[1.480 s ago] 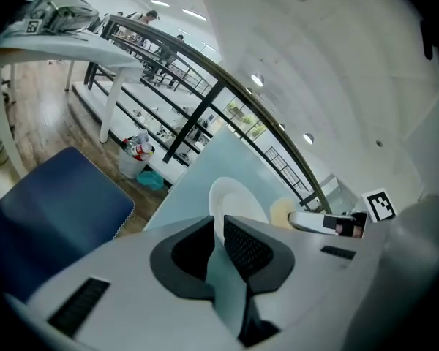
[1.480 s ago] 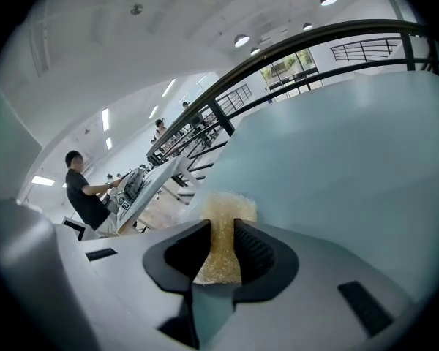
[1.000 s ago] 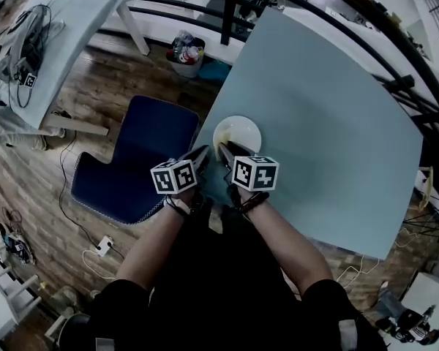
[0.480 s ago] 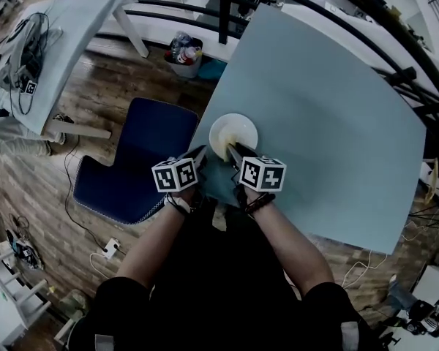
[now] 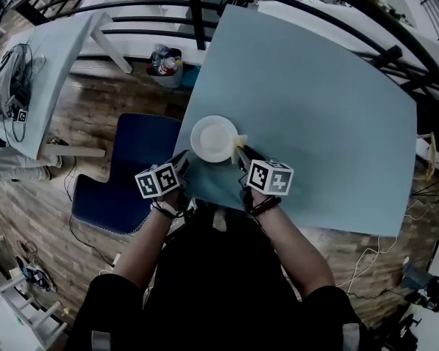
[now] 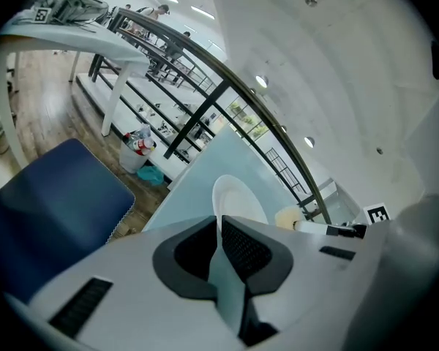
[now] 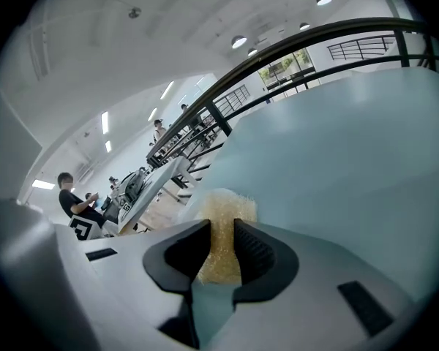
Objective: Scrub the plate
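Two handheld grippers are meeting at one plate. The right gripper (image 7: 221, 229) is pinching a yellow scrubbing sponge (image 7: 224, 209) between its jaws. In the head view it is holding the sponge at the right edge of the plate, apparently against the rim, though the contact is too small to confirm. The left gripper (image 6: 219, 224) is clamping its jaws on the near rim of the white plate (image 6: 240, 196). The plate is lying on a pale blue table (image 5: 314, 86), near the table's left edge and just ahead of the person's hands. Left of the table, a blue chair (image 5: 124, 167) is standing on the wooden floor (image 5: 80, 101). A filled waste bin (image 5: 164, 63) is sitting farther off, below a dark railing (image 5: 197, 6).
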A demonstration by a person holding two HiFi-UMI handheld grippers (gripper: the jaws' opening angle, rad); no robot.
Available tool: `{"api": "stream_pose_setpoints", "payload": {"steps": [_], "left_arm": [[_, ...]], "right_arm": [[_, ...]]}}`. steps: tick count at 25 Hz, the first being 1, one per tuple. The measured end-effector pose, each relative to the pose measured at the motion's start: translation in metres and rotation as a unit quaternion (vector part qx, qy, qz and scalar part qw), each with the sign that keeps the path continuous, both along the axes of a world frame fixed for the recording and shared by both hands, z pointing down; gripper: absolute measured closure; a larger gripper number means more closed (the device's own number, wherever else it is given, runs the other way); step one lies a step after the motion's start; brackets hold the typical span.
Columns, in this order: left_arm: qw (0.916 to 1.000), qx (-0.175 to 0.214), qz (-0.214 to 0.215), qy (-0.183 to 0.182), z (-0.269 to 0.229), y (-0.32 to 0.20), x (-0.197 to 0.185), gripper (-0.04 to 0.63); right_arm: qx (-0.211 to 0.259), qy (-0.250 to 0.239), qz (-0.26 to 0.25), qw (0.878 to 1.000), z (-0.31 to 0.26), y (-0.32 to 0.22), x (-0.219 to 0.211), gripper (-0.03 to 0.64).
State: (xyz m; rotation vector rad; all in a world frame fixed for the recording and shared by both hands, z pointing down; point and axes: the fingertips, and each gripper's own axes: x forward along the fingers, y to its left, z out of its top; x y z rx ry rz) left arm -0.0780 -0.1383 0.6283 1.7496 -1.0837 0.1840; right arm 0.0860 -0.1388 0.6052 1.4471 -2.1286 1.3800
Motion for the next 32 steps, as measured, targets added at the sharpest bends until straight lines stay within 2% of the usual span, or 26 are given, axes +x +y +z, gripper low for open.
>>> {"api": "stream_pose_setpoints", "payload": {"steps": [3, 6, 8, 10, 13, 15, 20, 25, 32], "left_arm": [[0.9998, 0.005, 0.018, -0.011, 0.001, 0.003, 0.008, 0.559], [0.9998, 0.008, 0.019, -0.007, 0.003, 0.004, 0.009, 0.558], [0.9999, 0.011, 0.003, 0.008, 0.002, 0.002, 0.005, 0.558], [0.9987, 0.010, -0.033, 0.037, -0.001, -0.003, -0.004, 0.558], [0.9931, 0.001, -0.085, 0.081, -0.003, -0.009, -0.019, 0.558], [0.9913, -0.001, -0.094, 0.092, -0.002, -0.010, -0.024, 0.558], [0.9922, 0.001, -0.088, 0.088, -0.002, -0.006, -0.028, 0.558], [0.9939, -0.005, -0.080, 0.076, 0.002, -0.005, -0.029, 0.558], [0.9968, -0.013, -0.065, 0.045, 0.004, -0.004, -0.020, 0.558]], "right_arm": [[0.003, -0.004, 0.004, 1.000, -0.003, 0.000, 0.002, 0.512], [0.007, -0.014, -0.010, 1.000, -0.007, -0.003, -0.018, 0.512], [0.008, -0.024, -0.026, 0.999, -0.008, -0.006, -0.037, 0.512], [0.006, -0.027, -0.047, 0.998, -0.007, -0.008, -0.059, 0.512], [0.002, -0.027, -0.078, 0.997, -0.003, -0.010, -0.091, 0.512], [-0.001, -0.027, -0.097, 0.995, 0.000, -0.010, -0.110, 0.512], [-0.008, -0.030, -0.130, 0.991, 0.005, 0.001, -0.140, 0.512], [-0.010, -0.035, -0.118, 0.992, 0.008, 0.006, -0.132, 0.512], [-0.013, -0.036, -0.078, 0.996, 0.008, 0.014, -0.082, 0.512]]}}
